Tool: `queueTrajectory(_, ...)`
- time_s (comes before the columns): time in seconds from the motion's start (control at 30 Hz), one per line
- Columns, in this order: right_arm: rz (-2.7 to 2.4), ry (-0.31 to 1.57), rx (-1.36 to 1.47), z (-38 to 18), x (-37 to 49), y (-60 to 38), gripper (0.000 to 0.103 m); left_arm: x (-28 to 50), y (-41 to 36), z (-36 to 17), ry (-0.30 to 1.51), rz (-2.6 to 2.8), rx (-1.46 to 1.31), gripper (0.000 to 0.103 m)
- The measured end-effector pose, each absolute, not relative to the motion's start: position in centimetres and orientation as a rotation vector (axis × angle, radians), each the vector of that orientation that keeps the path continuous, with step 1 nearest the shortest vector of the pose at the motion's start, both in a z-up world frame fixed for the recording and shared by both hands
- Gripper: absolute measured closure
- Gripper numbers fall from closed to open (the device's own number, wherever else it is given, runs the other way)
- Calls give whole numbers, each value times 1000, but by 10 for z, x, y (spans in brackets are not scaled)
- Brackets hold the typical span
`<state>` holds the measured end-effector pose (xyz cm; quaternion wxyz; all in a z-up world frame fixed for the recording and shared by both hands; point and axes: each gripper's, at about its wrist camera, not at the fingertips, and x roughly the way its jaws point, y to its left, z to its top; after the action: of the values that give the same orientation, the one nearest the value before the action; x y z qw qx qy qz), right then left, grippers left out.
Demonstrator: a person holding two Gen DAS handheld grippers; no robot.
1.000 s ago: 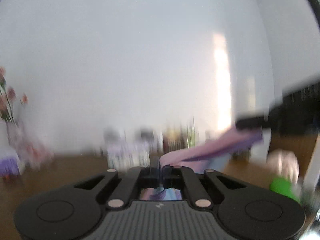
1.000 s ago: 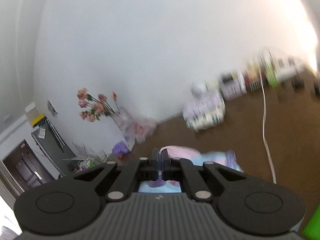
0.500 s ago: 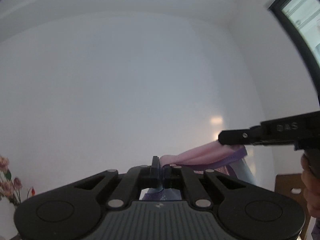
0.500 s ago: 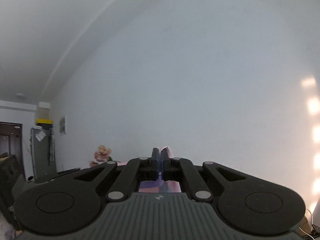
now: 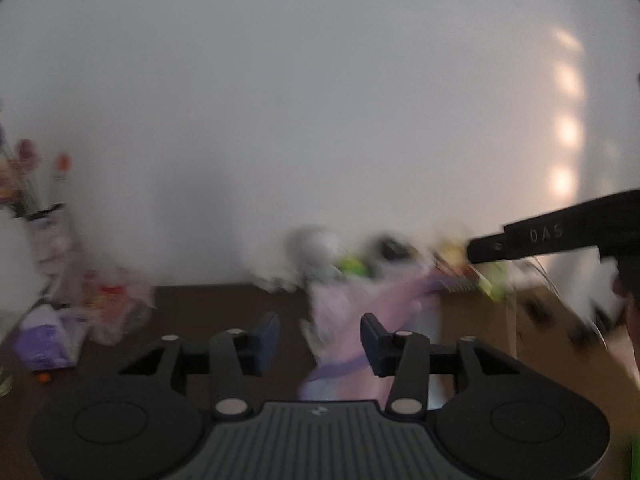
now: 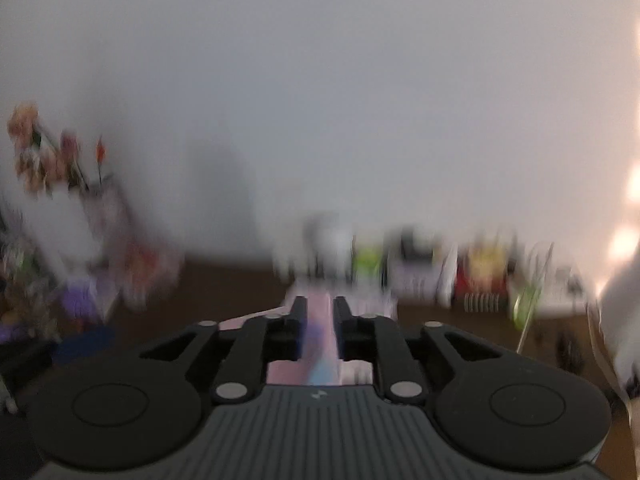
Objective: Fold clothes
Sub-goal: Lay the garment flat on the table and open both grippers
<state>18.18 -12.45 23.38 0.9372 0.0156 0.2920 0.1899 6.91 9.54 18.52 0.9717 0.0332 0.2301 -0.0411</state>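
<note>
Between the fingers of the left claw [image 5: 319, 338], whose jaws are opening, one pink and purple garment [image 5: 352, 312] hangs loose, touching neither pad. From the right wrist view the right claw [image 6: 320, 328] is likewise opening, with the same pastel cloth [image 6: 316, 344] in its gap, unpinched. Behind lies one brown desk [image 5: 224, 308], its far edge crowded with blurred bottles and one flower vase [image 6: 60, 168].

I can read just one marking: the pale letters "DAS" on the black side of the right hand-held gripper [image 5: 560, 236] in my left wrist view. Everything else is too blurred to read.
</note>
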Motion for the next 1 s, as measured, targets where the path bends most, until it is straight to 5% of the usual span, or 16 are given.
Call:
queueTrajectory(0.03, 410, 599, 27, 218, 168, -133, 27, 60, 97, 171, 463, -146, 81, 36)
queueTrajectory(0.07, 419, 601, 10, 207, 149, -142, 26, 49, 86, 153, 482, -183, 92, 20)
queueTrajectory(0.2, 436, 696, -60, 133, 85, -142, 27, 28, 52, 71, 597, -268, 160, 18)
queueTrajectory(0.3, 464, 757, -111, 69, 67, -135, 41, 24, 40, 20, 624, -282, 154, 25)
queueTrajectory(0.43, 457, 848, -91, 19, 61, -137, 77, 22, 53, 4, 747, -277, 90, 60)
queueTrajectory(0.6, 477, 796, -153, 12, 33, -139, 94, -5, 42, 18, 738, -256, 137, 78)
queueTrajectory(1.0, 416, 731, -95, 29, -22, -210, 93, -102, 36, 61, 750, -295, -119, 78)
